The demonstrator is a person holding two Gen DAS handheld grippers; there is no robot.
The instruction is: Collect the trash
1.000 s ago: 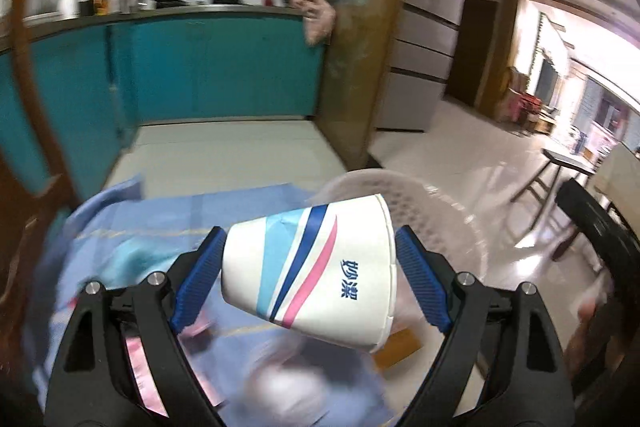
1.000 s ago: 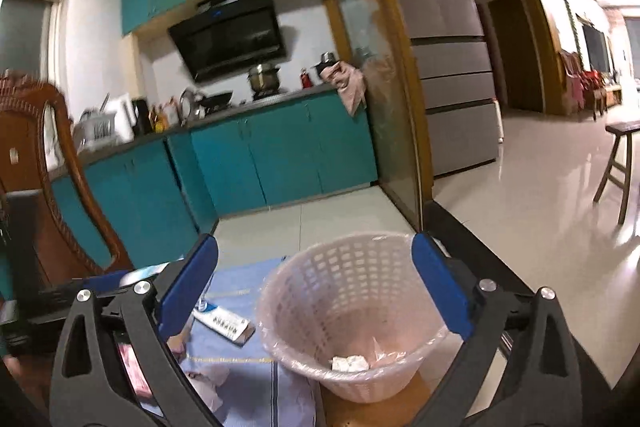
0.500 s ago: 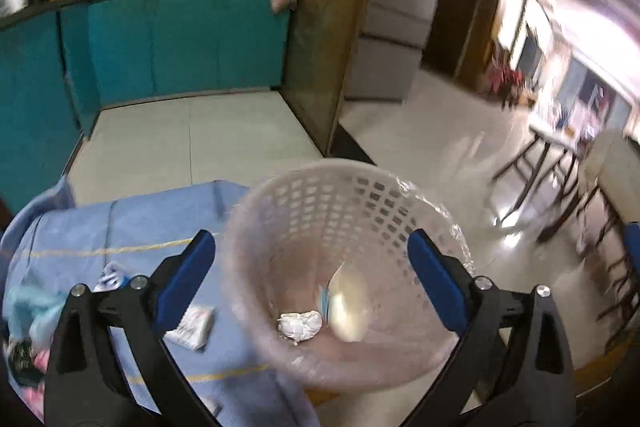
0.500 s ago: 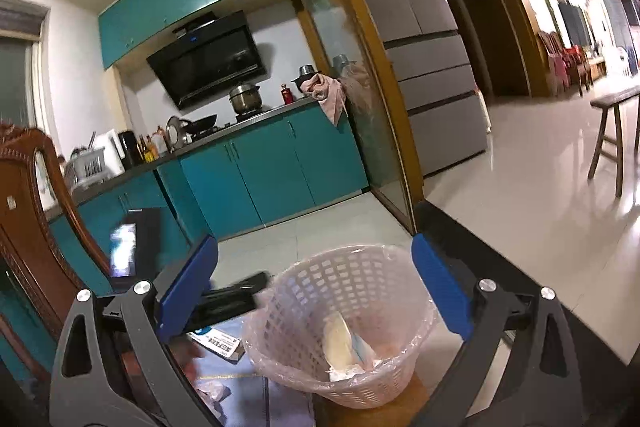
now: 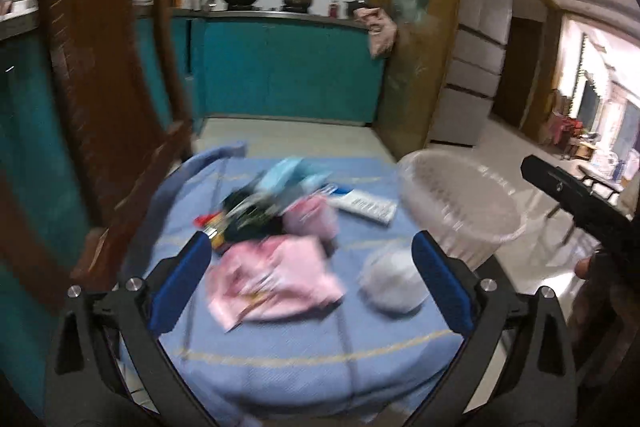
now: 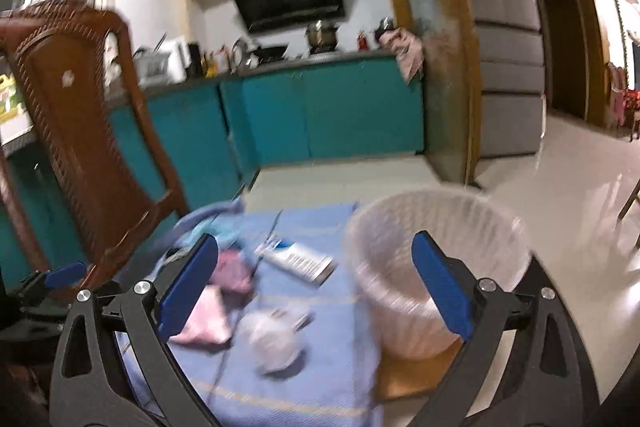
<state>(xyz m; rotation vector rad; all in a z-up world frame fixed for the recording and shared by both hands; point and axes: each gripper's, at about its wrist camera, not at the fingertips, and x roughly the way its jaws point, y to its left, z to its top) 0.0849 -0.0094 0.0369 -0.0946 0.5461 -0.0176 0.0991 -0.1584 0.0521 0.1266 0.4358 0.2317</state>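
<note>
A white mesh trash basket (image 5: 460, 203) (image 6: 432, 267) with a plastic liner stands at the right edge of the blue cloth (image 5: 312, 347). On the cloth lie a pink wrapper (image 5: 276, 279) (image 6: 204, 319), a crumpled white wad (image 5: 392, 283) (image 6: 272, 339), a white-and-blue packet (image 5: 364, 205) (image 6: 300, 259), a dark wrapper pile (image 5: 248, 219) and a light blue piece (image 5: 288, 173). My left gripper (image 5: 312, 271) is open and empty above the pink wrapper. My right gripper (image 6: 316, 287) is open and empty between the wad and the basket. The views are motion-blurred.
A carved wooden chair (image 5: 108, 115) (image 6: 80, 131) stands at the left of the table. Teal kitchen cabinets (image 5: 288, 71) lie behind. The right gripper's body (image 5: 580, 203) shows at the right of the left wrist view. Bare wood table corner (image 6: 416, 379) lies under the basket.
My left gripper let go of the paper cup into the basket, opened, and swung left and back over the trash on the cloth. The right gripper also shifted left.
</note>
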